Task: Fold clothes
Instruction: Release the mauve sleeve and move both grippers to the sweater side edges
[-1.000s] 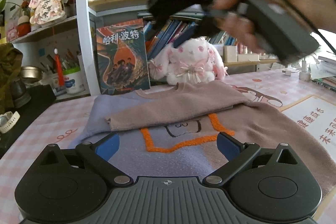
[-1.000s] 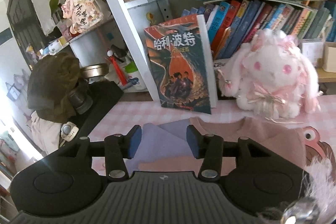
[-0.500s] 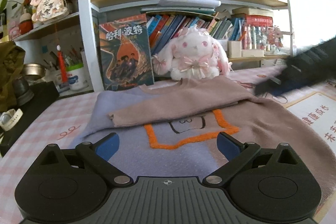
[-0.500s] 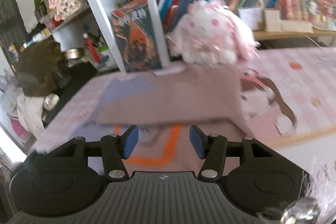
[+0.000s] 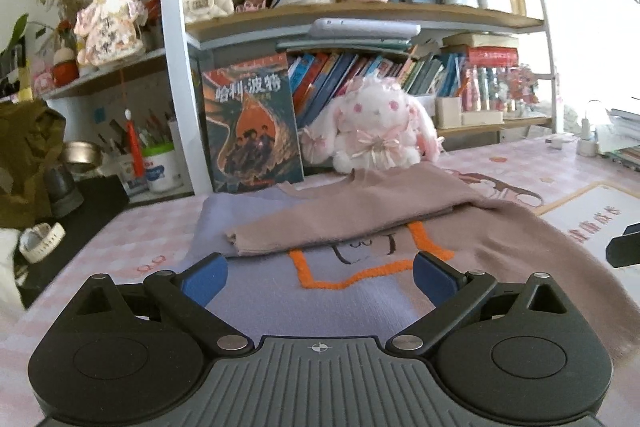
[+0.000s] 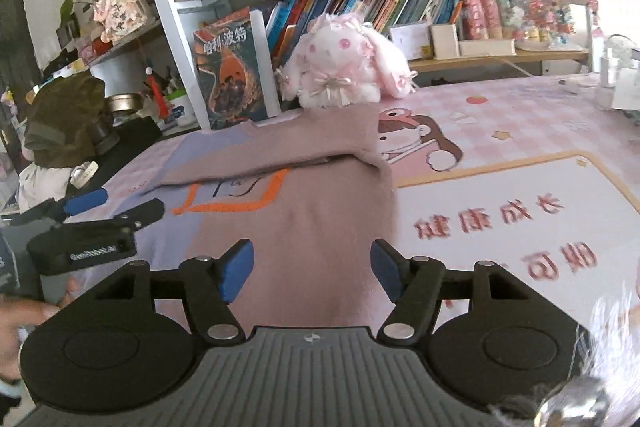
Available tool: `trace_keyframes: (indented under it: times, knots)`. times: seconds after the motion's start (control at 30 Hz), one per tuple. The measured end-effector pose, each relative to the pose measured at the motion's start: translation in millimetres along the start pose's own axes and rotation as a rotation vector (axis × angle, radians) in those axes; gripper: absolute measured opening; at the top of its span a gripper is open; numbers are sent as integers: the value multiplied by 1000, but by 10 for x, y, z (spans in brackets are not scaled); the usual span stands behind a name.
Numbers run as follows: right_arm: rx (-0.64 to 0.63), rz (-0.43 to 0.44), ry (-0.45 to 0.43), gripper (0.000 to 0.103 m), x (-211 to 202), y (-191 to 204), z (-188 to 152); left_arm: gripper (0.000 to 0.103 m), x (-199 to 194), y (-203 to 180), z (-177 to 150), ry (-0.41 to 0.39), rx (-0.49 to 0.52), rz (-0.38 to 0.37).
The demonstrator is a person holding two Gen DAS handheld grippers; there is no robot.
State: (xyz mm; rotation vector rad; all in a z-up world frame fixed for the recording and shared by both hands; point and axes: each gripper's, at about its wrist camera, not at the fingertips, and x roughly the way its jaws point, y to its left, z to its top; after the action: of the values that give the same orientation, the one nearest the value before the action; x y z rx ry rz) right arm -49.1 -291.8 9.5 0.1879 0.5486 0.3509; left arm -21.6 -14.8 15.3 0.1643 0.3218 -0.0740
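A sweater lies flat on the pink checked table, lavender on its left half and mauve on its right, with an orange outline on the chest (image 5: pixel 360 267) (image 6: pixel 328 211). One mauve sleeve (image 5: pixel 340 223) (image 6: pixel 280 151) is folded across the chest toward the left. My left gripper (image 5: pixel 318 277) stands open over the near lavender hem, holding nothing. My right gripper (image 6: pixel 312 273) is open above the mauve lower body, also empty. The left gripper (image 6: pixel 92 215) shows at the left in the right wrist view, with a hand below it.
A pink-and-white plush rabbit (image 5: pixel 376 127) and an upright book (image 5: pixel 250 123) stand just behind the sweater's collar, before crowded bookshelves (image 5: pixel 360 15). A white printed mat (image 6: pixel 500 227) lies to the right. A black surface with a watch (image 5: pixel 40 243) is at the left.
My right gripper, which a second ago was held high across the table near the collar, has swung back and down to the right, now over the sweater's lower body. The left gripper stayed put.
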Motion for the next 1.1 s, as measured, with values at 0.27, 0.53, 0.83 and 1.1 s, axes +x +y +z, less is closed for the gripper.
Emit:
trace_keyframes:
  times: [0.27, 0.53, 0.83, 1.1]
  knots:
    - [58, -19, -33, 63, -182, -118, -154, 101, -560, 300, -28, -2, -113, 48]
    - [93, -4, -20, 64, -215, -122, -302, 101, -880, 660, -210, 18, -325, 144]
    - [126, 20, 3, 65, -176, -150, -359, 100, -873, 991, -357, 52, -475, 160]
    - [161, 1, 11, 60, -136, -233, -381, 89, -861, 1310, -597, 93, -649, 117]
